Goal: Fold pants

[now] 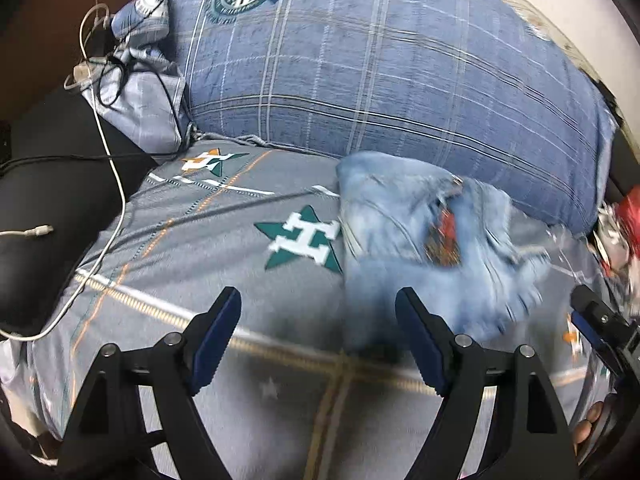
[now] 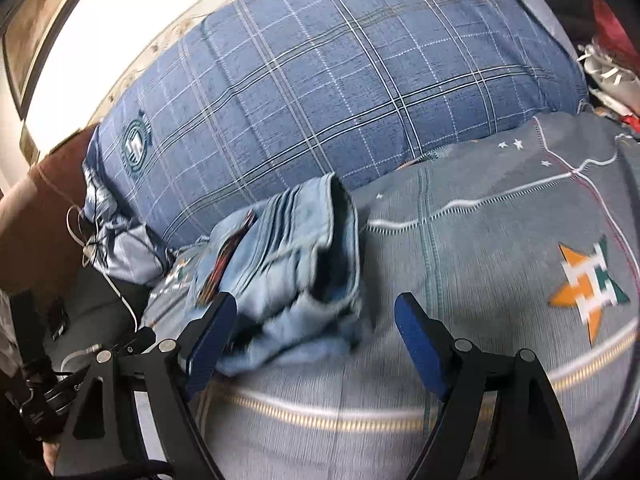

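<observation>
- Nearest the cameras, I see my left gripper spread wide with nothing between its blue pads; it hangs above bare bedsheet, the right pad just at the near edge of the jeans, though I cannot tell whether it touches them.
- My right gripper is likewise spread wide and grasping nothing. Its left pad sits against or just over the near corner of the jeans; the blur stops me telling which.
- Just beyond the fingers, the jeans lie on the sheet as a compact, stacked bundle, several layers showing at the folded edge, with a red-and-dark tag on top.
- I judge the folding is essentially done: the bundle is small and both grippers have let go. What may remain is tidying, since the near edge looks rumpled and a little uneven.
- Further back, a big blue plaid pillow rests behind the bundle, close to it.
- Off to the left, white and black cables trail over the bed's edge, well apart from the jeans.
</observation>
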Demonstrator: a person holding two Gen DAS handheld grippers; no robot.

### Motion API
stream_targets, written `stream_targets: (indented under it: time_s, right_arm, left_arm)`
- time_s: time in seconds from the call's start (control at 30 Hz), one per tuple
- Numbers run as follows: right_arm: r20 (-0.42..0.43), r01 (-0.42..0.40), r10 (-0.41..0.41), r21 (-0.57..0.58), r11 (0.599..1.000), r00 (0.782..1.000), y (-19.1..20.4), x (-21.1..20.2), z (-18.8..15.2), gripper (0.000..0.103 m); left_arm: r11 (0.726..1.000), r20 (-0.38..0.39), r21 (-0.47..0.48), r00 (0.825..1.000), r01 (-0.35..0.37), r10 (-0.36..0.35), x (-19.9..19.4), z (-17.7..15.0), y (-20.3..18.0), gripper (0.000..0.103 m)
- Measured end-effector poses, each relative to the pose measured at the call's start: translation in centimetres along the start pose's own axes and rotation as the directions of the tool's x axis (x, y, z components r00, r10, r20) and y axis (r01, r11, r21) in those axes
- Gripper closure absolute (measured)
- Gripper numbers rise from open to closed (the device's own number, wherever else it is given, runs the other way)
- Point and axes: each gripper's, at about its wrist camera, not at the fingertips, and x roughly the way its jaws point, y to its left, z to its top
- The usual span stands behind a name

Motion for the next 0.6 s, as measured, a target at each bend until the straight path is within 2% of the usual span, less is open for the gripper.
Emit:
stream_targets:
  time_s: [0.1,0.2,0.33,0.4,0.6]
  right_arm:
    - [-0.013,-0.022,0.022,-0.031,0.999,1.000,0.8,-1.6,-2.2,0.020]
    - [-0.029,-0.059,0.058,-0.038,0.998,0.998,1.0,-2.9,-4.1,0.020]
    - [-0.055,-0.056,0.055,-0.021,0.998,0.997,1.1,-4.3,-6.1,0.020]
    - [-0.034,-0.037,0.036,-0.032,0.999,0.999,1.2,-5.5,-6.5,0.020]
    - [-0.001,-0.075,0.075,-0.009,0.997,0.997,0.7,-6.9,-7.0,0.020]
  left_arm:
    - [0.999,0.044,0.045,0.999,-0.014,0.012,-2.1,-1.7,-0.9,0.018]
    - [0.993,0.053,0.115,0.999,-0.012,0.006,-3.7,-3.2,-2.1,0.018]
    - [0.980,0.099,0.192,0.995,-0.050,0.031,-5.8,-5.0,-3.4,0.013]
    - [0.978,0.118,0.201,0.992,-0.058,0.034,-6.8,-5.8,-3.8,0.013]
    - [0.982,0.175,0.166,0.982,-0.095,0.066,-8.9,-6.8,-3.7,0.011]
